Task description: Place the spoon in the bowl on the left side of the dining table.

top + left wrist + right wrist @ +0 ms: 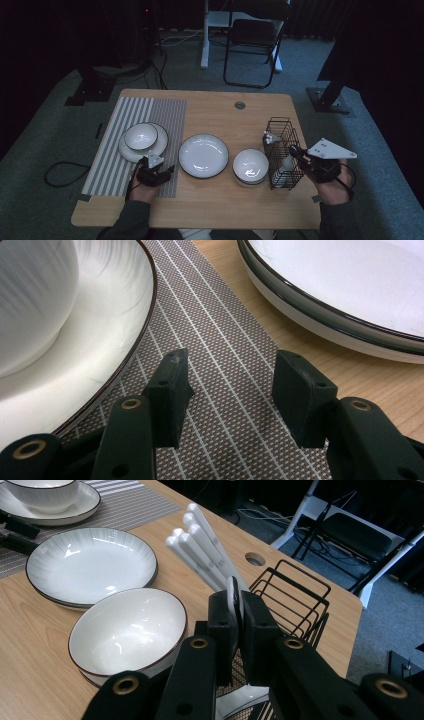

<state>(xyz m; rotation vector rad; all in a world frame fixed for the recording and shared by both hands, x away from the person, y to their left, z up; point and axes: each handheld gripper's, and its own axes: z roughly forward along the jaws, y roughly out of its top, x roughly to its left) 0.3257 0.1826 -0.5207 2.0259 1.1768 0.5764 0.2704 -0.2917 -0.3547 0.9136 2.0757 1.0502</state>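
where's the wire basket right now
In the high view the wire basket stands at the table's right side, just right of the bowl, with the right gripper at it.

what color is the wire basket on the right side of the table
Black wire basket, clearest in the high view.

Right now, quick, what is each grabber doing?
Left gripper: open, empty, over the striped placemat.
Right gripper: shut on a white utensil at the wire basket.

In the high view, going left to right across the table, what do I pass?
Striped grey placemat → white bowl on a white plate → wide white dark-rimmed plate → stacked white bowls → black wire cutlery basket → right gripper.
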